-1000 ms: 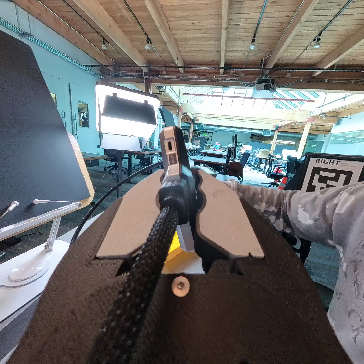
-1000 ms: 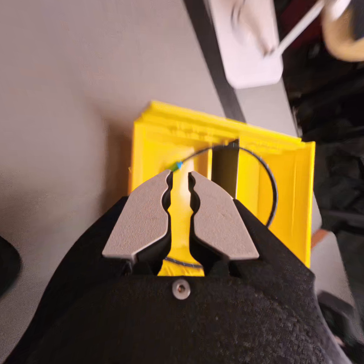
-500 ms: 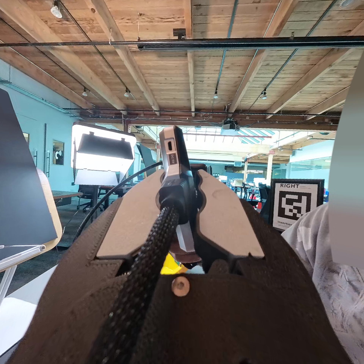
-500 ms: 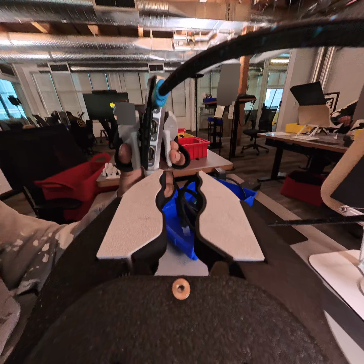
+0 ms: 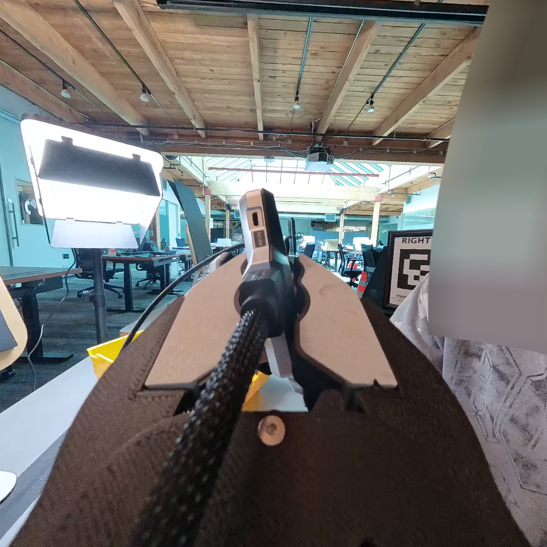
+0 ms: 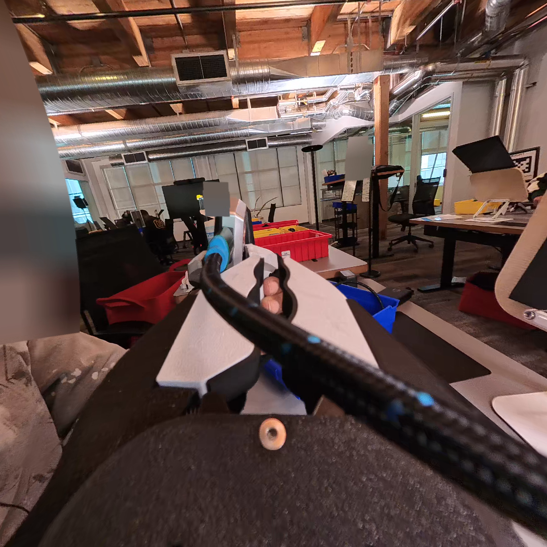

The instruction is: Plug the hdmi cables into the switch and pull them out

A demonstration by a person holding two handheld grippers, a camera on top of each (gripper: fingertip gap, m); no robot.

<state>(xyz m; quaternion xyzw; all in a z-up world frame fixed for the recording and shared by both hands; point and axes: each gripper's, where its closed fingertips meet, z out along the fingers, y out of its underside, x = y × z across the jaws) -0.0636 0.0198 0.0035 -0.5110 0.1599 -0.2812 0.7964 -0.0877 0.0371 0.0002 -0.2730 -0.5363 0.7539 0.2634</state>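
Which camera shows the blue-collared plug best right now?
Right wrist view: the blue-collared plug shows clearly, seated against the switch ahead of the right gripper. The left wrist view doesn't show it, only the switch's edge.

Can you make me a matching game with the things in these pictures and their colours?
Things:
1. switch
2. braided cable plugged into the switch, in the left wrist view
3. bin beside the left tool
4. cable plug collar in the right wrist view

Colours:
A. yellow
B. bright blue
C. silver and black
D. black and grey weave

Pairs: 1-C, 2-D, 3-A, 4-B
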